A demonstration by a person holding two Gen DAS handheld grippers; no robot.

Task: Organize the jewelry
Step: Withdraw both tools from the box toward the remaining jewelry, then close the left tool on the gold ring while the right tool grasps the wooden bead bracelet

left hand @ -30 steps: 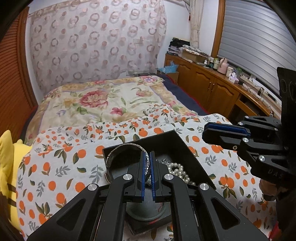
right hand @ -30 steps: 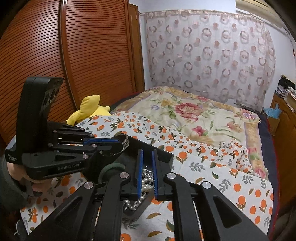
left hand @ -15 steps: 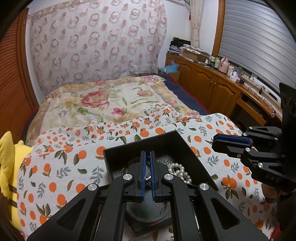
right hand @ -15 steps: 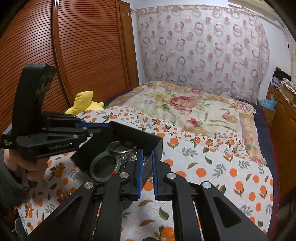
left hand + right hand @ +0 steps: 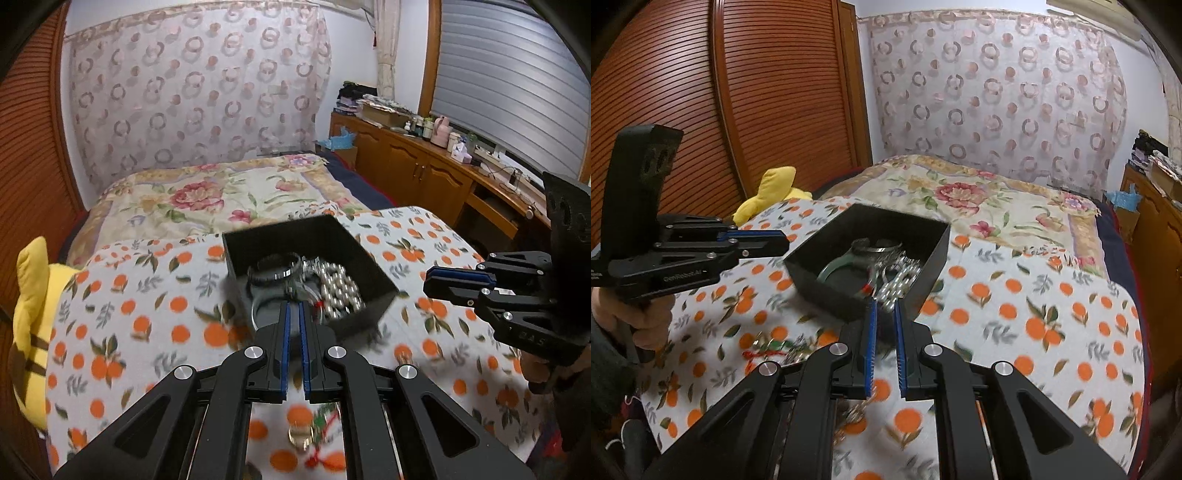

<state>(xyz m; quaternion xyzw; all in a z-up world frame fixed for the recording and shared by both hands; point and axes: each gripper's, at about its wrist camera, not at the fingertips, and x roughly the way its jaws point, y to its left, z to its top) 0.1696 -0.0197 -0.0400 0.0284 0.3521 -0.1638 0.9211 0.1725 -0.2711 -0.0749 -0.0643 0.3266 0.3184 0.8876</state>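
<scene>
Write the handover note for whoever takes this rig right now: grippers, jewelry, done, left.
Left gripper: shut, empty, just short of the box.
Right gripper: shut, empty, at the box's near corner.
In the box: green bangle, silver bangle, pearls, all heaped together.
Left: a red-corded piece lies loose on the orange-print sheet near the grippers; it is blurred, so its type is unclear. It probably goes in next.
</scene>
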